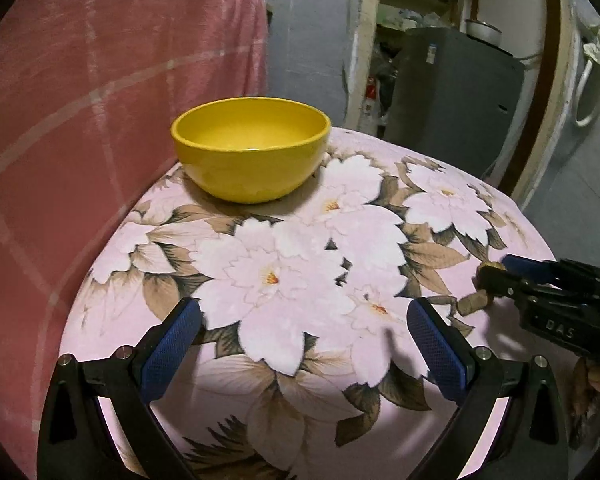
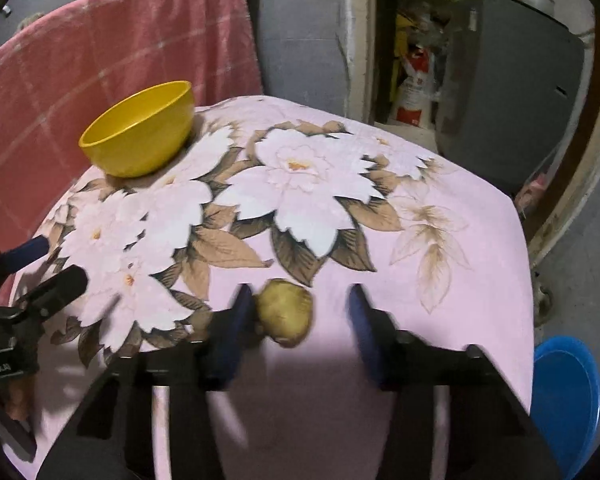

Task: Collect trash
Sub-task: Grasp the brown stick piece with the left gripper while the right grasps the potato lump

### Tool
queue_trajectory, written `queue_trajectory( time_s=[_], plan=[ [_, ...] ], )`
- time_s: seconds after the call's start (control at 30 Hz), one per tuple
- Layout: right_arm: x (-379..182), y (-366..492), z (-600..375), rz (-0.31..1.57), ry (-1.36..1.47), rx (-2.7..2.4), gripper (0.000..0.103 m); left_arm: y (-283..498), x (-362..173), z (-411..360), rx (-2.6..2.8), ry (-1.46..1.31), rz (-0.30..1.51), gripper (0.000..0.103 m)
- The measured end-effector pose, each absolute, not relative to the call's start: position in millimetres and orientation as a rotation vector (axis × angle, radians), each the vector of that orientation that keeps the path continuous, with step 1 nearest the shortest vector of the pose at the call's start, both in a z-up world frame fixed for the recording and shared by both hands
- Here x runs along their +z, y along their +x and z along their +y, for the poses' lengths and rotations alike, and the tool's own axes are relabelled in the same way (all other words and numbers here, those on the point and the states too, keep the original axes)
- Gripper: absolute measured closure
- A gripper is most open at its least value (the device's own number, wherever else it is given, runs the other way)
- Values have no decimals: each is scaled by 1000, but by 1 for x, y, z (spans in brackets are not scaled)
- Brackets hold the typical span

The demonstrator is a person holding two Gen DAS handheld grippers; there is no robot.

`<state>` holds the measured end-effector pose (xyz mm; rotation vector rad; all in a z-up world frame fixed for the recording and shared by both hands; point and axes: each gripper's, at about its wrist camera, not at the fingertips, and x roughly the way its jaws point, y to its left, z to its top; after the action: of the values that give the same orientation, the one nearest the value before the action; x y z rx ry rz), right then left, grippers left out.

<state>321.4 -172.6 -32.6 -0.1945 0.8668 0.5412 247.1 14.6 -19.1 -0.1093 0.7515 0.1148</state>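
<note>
Crumpled yellowish-brown scrap [image 2: 286, 312] lies on the flowered pink cloth [image 2: 440, 280] of the worktop, well on the near side of the yellow bowl [image 2: 140, 132]. My right claw [image 2: 296, 328] is spread wide around the scrap: left pad touching or just beside it, right pad apart, nothing gripped. Frame blurred here. My left claw [image 1: 308, 344] hangs wide open and holds nothing, also nearer than the bowl. Bowl sits at the cloth's far edge, beside a pink checked blanket [image 1: 100, 80]. Blue tub [image 2: 566, 396] lower, past the cloth's right edge.
</note>
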Motion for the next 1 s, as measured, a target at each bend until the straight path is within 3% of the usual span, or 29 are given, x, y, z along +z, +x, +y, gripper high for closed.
queue_trajectory(
  time_s=[0.03,0.23,0.6,0.67,0.83,1.0],
  plan=[
    [-33,320,-171,867,-201,551,77,247,-19,13,114,-104,756,2],
    [-33,316,-187,877,-134,582,84,251,-20,4,64,-91,780,2],
    [-32,298,-233,815,-109,525,90,272,-20,-46,-72,-2,819,3],
    [-34,298,-239,813,-80,535,90,277,-20,-54,-81,19,821,8],
    [-32,299,-250,797,-57,524,89,293,-27,-78,-151,112,861,30],
    [-32,301,-257,796,-34,522,89,301,-35,-88,-188,143,876,39]
  ],
)
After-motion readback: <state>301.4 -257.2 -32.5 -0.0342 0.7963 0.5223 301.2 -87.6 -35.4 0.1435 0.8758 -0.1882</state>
